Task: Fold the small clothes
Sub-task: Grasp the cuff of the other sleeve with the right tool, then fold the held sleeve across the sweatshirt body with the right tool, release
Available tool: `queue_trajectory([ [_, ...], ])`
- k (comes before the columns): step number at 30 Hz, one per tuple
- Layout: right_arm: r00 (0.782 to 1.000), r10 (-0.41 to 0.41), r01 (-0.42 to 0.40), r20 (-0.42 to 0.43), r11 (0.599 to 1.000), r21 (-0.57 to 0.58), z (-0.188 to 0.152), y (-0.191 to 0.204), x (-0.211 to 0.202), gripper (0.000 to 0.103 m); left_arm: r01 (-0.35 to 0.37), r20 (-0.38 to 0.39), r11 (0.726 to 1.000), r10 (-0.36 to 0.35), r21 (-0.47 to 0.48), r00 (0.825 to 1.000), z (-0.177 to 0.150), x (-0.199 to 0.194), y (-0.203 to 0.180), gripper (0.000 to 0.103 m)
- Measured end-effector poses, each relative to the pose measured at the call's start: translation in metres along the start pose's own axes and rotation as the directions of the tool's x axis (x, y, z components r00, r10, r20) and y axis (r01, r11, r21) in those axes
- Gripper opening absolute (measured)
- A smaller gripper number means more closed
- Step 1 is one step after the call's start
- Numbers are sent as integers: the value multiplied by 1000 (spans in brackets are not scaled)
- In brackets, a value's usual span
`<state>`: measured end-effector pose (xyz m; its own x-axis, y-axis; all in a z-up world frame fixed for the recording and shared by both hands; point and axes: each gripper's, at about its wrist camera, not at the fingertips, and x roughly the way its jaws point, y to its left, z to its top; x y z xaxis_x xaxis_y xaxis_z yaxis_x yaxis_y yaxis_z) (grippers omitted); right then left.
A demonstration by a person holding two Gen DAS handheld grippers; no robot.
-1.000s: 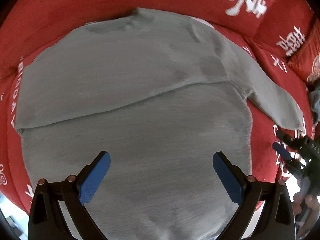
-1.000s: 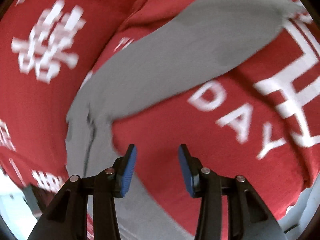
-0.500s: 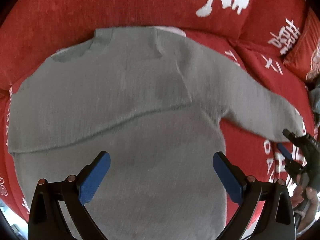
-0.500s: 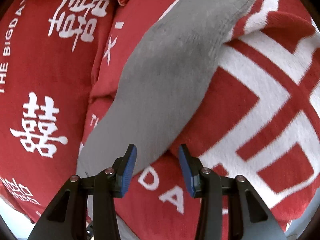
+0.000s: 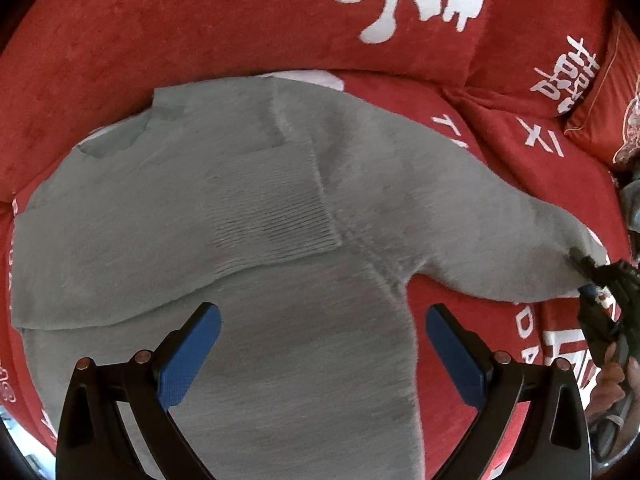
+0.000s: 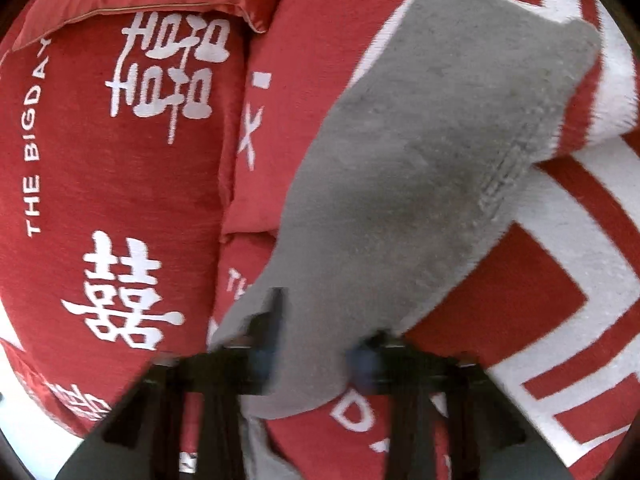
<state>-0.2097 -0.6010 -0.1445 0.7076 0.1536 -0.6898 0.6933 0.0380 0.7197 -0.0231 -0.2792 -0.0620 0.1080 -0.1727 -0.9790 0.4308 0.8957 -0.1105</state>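
While spread flat over a red blanket [image 5: 500, 152] with white lettering, grey sweater [image 5: 248, 264] with one sleeve already folded across chest, other sleeve [image 5: 480, 232] stretched out right. Left gripper [image 5: 320, 344] hovering wide open, empty, above near hem. Right gripper [image 6: 316, 356] clamped shut on that far-right sleeve near its cuff [image 6: 520, 128].

Around the grey sweater [image 5: 280, 240] you have bare red bedspread [image 5: 500, 152]; red cushions [image 5: 240, 20] wall off its far side.
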Motion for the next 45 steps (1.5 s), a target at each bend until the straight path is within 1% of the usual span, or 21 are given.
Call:
queue_trajectory([
  [2,1000,14,-14,-7,1000,1,1,5,-2,7,7,7,1000,-7,3,1000,1,-1,-4,103],
  [5,998,62,-62,-17,998,2,1,14,-3,7,13,20,1000,-13,9,1000,-1,-6,-4,103],
  [6,996,91,-91,-21,996,-4,0,20,-4,7,13,23,1000,-14,9,1000,-1,-7,-3,103],
  [8,992,126,-127,-30,992,-24,-2,33,-4,7,7,34,1000,-7,5,999,-1,-11,6,103],
  [10,985,163,-166,-48,984,-67,-7,53,-3,7,-4,47,1000,4,-6,999,0,-15,18,103],
  [12,981,180,-187,-69,975,-121,-13,77,1,7,-20,61,1000,22,-23,998,0,-19,34,103],
  [15,971,213,-231,-106,952,-199,-25,117,12,7,-41,71,998,44,-46,996,-1,-24,58,103],
  [18,955,251,-285,-157,923,-258,-45,155,27,7,-54,76,995,60,-80,995,-3,-28,82,103],
  [22,934,267,-339,-236,870,-359,-82,208,50,7,-68,87,987,81,-143,993,-6,-35,117,103],
  [24,927,245,-352,-284,830,-434,-106,235,63,7,-79,94,982,96,-170,991,-7,-38,134,103],
  [25,923,220,-357,-315,797,-487,-124,251,72,7,-85,99,980,104,-182,990,-8,-41,144,103],
  [27,918,182,-362,-352,750,-554,-150,271,84,7,-95,103,974,118,-206,988,-10,-44,164,103],
  [29,906,134,-374,-401,695,-614,-186,290,103,7,-103,104,968,129,-230,986,-11,-45,181,103],
  [31,899,93,-378,-428,658,-651,-212,299,117,7,-109,105,961,140,-255,985,-14,-47,198,103],
  [35,893,-38,-350,-449,569,-744,-273,304,157,7,-131,105,944,169,-302,980,-20,-49,231,103],
  [38,878,-124,-330,-462,542,-773,-306,293,185,7,-143,105,929,189,-341,976,-25,-48,254,103],
  [41,867,-233,-279,-440,504,-817,-335,273,212,7,-137,89,917,183,-374,979,-29,-42,271,103],
  [42,861,-260,-266,-436,500,-824,-340,267,219,11,-136,80,916,179,-378,981,-30,-38,276,103],
  [43,851,-283,-258,-442,507,-822,-345,260,226,11,-137,72,914,177,-381,981,-30,-34,278,103],
  [44,836,-311,-244,-452,527,-814,-349,251,234,12,-138,69,914,176,-382,982,-30,-32,279,103],
  [45,826,-337,-221,-452,543,-810,-348,243,238,22,-135,69,915,174,-381,982,-31,-29,280,103],
])
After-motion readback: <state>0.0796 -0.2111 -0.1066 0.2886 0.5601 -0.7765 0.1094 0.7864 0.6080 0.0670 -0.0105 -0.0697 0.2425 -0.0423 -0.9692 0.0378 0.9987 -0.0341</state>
